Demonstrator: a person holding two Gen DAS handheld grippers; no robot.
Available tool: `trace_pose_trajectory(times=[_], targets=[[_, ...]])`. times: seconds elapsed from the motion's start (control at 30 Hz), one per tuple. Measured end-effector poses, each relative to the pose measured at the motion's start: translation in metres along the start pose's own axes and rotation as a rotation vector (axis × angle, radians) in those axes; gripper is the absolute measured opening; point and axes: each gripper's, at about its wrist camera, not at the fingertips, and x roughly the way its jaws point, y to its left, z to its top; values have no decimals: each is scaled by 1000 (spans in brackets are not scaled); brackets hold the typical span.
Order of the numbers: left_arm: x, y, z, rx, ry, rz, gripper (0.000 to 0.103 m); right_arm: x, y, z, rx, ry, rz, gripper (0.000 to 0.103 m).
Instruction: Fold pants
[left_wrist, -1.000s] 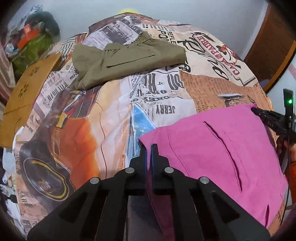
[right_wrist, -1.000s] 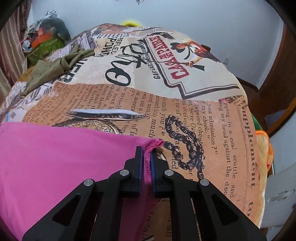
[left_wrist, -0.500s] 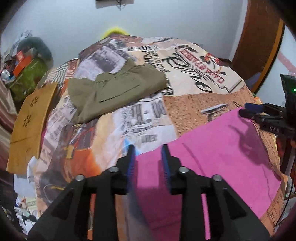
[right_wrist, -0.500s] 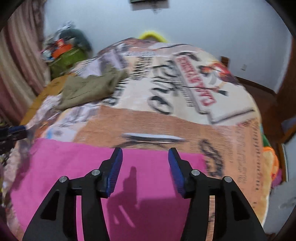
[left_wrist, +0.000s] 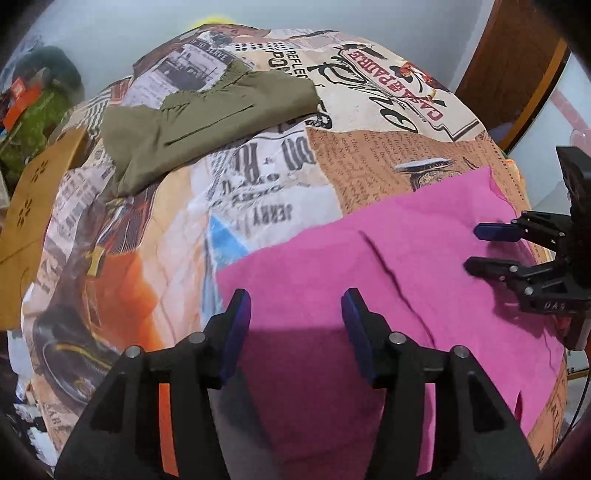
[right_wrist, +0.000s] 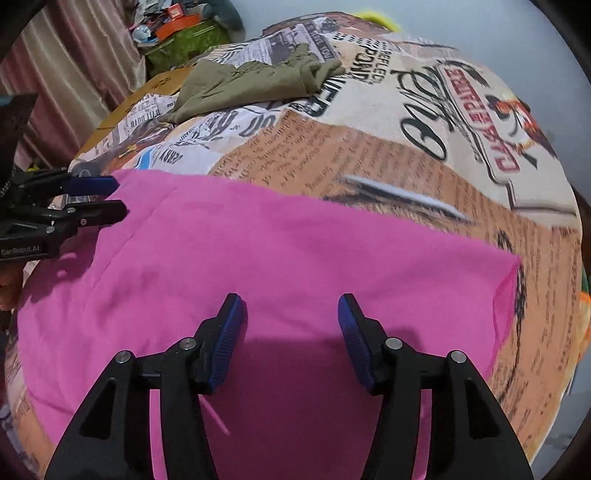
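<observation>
Newsprint bedspread (left_wrist: 266, 192) under flat pink pants (left_wrist: 388, 266); both grippers' fingers (right_wrist: 231, 332) spread, empty.

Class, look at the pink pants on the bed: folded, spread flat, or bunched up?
Lying flat. The pink pants lie smooth on the printed bedspread with straight edges; layers underneath cannot be told. Neither gripper holds them.

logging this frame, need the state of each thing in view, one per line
pink pants: folded, lying flat on the bed, not gripped
olive pants: folded, lying at the far side of the bed
left gripper: jaws open, over the pink pants, holding nothing
right gripper: jaws open, over the pink pants, holding nothing
bedspread: spread over the bed, lightly wrinkled
</observation>
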Motion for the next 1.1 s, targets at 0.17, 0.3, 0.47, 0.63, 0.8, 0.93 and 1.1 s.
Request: trace_pose_trajectory(times=[0.17, 0.3, 0.47, 0.63, 0.8, 0.93, 1.1], targets=[[-11, 2, -20, -15, -13, 35, 66, -13, -4, -19, 31, -23, -17, 53], [-18, 3, -30, -40, -9, 33, 66, -24, -1, -33, 45, -32, -41, 56], [-28, -5, -34, -5, -13, 87, 66, -32, 4, -40, 41, -21, -75, 58], [-44, -11, -35, 0, -23, 132, 65, -38, 11, -41, 40, -15, -102, 58], [-72, -16, -44, -5, -66, 138, 65, -61, 25, -42, 40, -67, -100, 58], [-87, -18, -53, -35, -61, 108, 66, -83, 38, -43, 36, -120, -107, 58], [-105, -25, -74, -72, -62, 68, 73, -107, 57, -50, 39, -192, -100, 63]])
